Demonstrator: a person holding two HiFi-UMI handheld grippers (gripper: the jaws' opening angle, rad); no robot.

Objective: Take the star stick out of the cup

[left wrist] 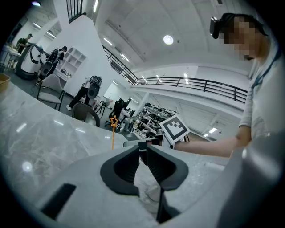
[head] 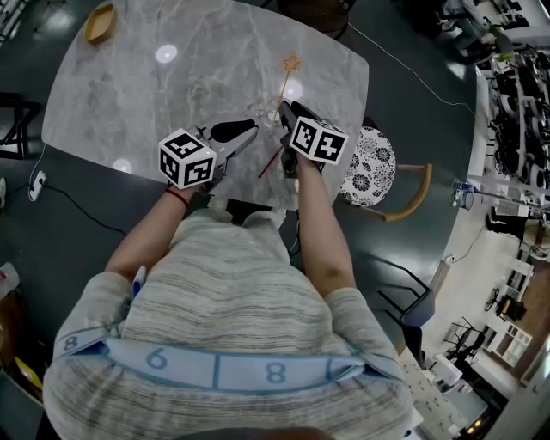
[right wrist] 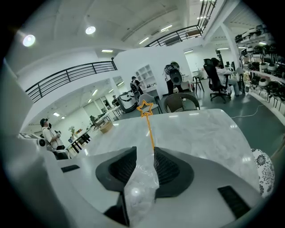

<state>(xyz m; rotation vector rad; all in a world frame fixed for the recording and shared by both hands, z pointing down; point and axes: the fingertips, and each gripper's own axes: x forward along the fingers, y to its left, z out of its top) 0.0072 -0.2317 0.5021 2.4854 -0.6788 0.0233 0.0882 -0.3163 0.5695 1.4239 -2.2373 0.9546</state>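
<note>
The star stick is a thin orange rod topped with an open star; it leans up and away over the marble table. My right gripper is shut on its lower part. In the right gripper view the stick rises from between the jaws of that gripper, with crinkled clear plastic pinched there too. A clear cup stands between the grippers, hard to make out. My left gripper is shut on its clear wall. In the left gripper view, the gripper has its jaws closed, with the star beyond.
A wooden bowl sits at the table's far left corner. A dark red stick lies near the table's front edge under my hands. A chair with a patterned cushion stands to the right. People and chairs fill the room behind.
</note>
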